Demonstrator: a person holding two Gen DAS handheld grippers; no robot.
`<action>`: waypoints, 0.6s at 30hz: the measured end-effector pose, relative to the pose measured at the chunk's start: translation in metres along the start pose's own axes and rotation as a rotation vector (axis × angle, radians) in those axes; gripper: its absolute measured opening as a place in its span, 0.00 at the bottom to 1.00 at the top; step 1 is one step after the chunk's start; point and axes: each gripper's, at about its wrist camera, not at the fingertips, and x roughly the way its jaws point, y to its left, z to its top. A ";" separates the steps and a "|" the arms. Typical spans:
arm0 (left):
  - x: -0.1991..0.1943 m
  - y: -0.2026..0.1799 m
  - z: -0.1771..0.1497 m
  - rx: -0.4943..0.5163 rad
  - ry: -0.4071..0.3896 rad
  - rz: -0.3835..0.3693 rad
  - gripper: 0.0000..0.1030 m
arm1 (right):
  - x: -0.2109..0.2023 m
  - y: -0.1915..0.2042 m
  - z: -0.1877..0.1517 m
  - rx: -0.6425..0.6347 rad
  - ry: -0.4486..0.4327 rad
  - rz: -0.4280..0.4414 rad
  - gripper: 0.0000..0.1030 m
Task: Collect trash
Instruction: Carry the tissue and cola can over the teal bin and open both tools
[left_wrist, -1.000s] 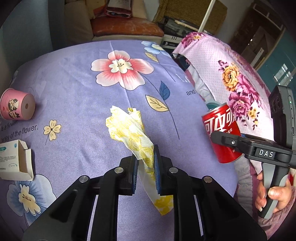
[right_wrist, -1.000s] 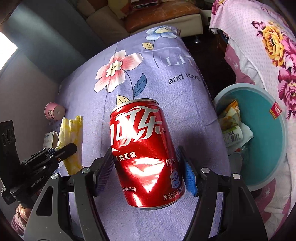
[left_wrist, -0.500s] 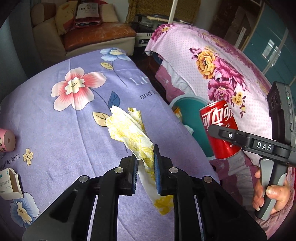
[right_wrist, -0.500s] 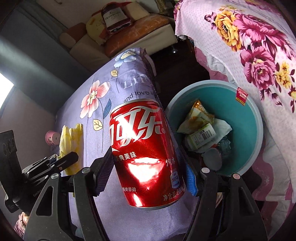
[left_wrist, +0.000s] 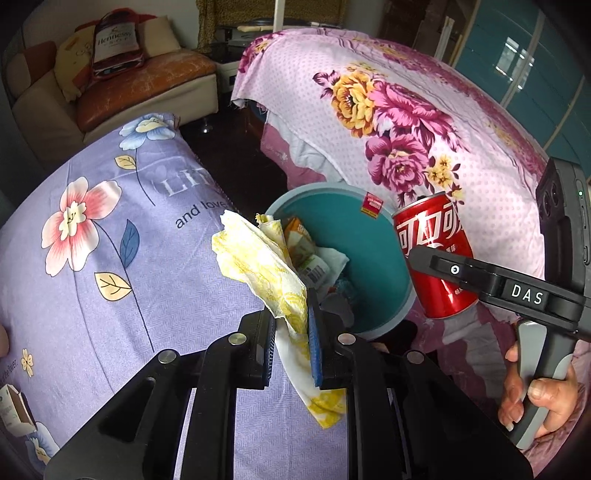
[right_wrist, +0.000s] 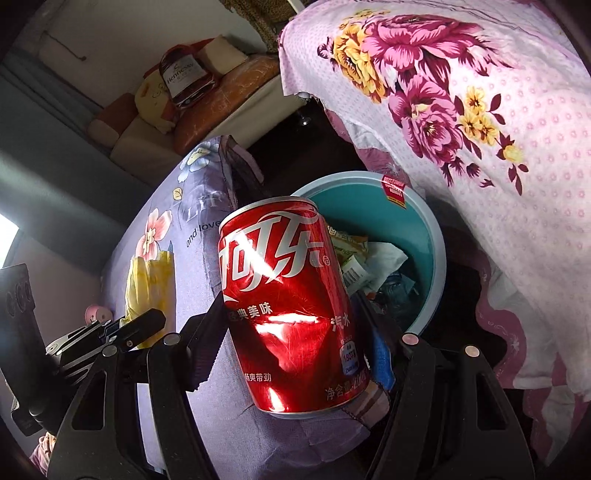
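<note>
Teal bin (left_wrist: 373, 236) with wrappers (left_wrist: 312, 258)

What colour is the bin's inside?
Teal inside the bin, with a paler rim; clearest in the left wrist view.

The right gripper (right_wrist: 295, 332) clamps a red Coca-Cola can (right_wrist: 290, 302) between its fingers, held upright with a slight tilt. Just behind the can sits a teal bin (right_wrist: 432, 236) holding wrappers and crumpled paper. At the left edge, the left gripper (right_wrist: 122, 328) grips a yellow-patterned napkin (right_wrist: 147, 284) above the purple floral cloth (right_wrist: 192, 221). A pink floral cover (right_wrist: 480, 110) drapes on the right
</note>
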 end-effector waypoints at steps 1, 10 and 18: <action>0.003 -0.002 0.002 0.004 0.004 -0.001 0.15 | 0.000 -0.003 0.001 0.007 -0.001 -0.001 0.62; 0.024 -0.015 0.020 0.021 0.022 -0.014 0.16 | -0.005 -0.023 0.003 0.052 -0.015 -0.022 0.62; 0.041 -0.018 0.028 0.006 0.037 -0.032 0.27 | 0.001 -0.033 0.009 0.064 -0.009 -0.054 0.62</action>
